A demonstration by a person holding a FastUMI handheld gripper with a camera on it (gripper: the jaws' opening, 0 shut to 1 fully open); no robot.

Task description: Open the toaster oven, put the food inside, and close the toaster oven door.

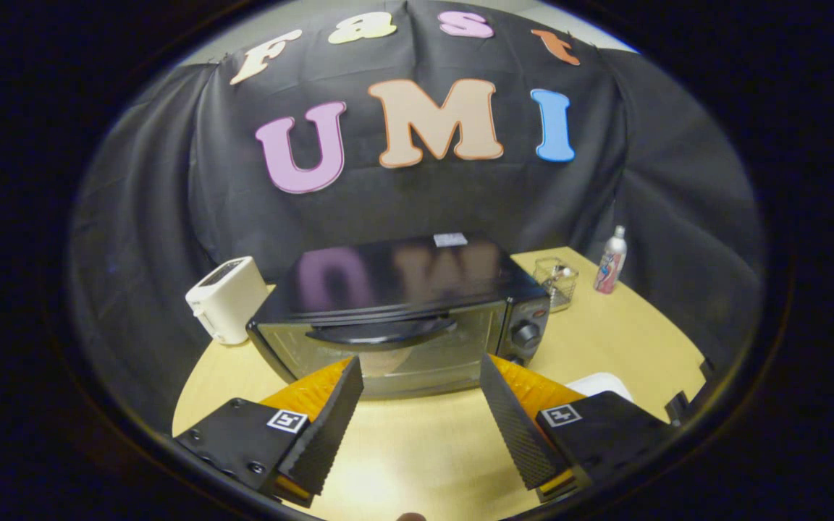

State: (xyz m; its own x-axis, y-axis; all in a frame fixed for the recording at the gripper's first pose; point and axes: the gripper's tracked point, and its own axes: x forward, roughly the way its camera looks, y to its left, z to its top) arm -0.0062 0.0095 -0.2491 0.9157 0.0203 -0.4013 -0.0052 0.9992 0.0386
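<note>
Toaster oven [402, 318] just beyond gripper [420, 376]

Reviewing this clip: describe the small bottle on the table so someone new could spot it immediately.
Start at the black toaster oven just beyond the open tool, its door shut. On the knob side sits a clear wire-frame holder; past that stands the bottle. It is slim, upright, white-capped, with a pinkish label, the tallest item near the table edge.

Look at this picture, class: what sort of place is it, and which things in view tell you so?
Probably a staged kitchen corner in a recording booth, not a home. A toaster oven, door shut, and a white toaster stand on a wooden table before draped black cloth. The open gripper holds nothing.
</note>
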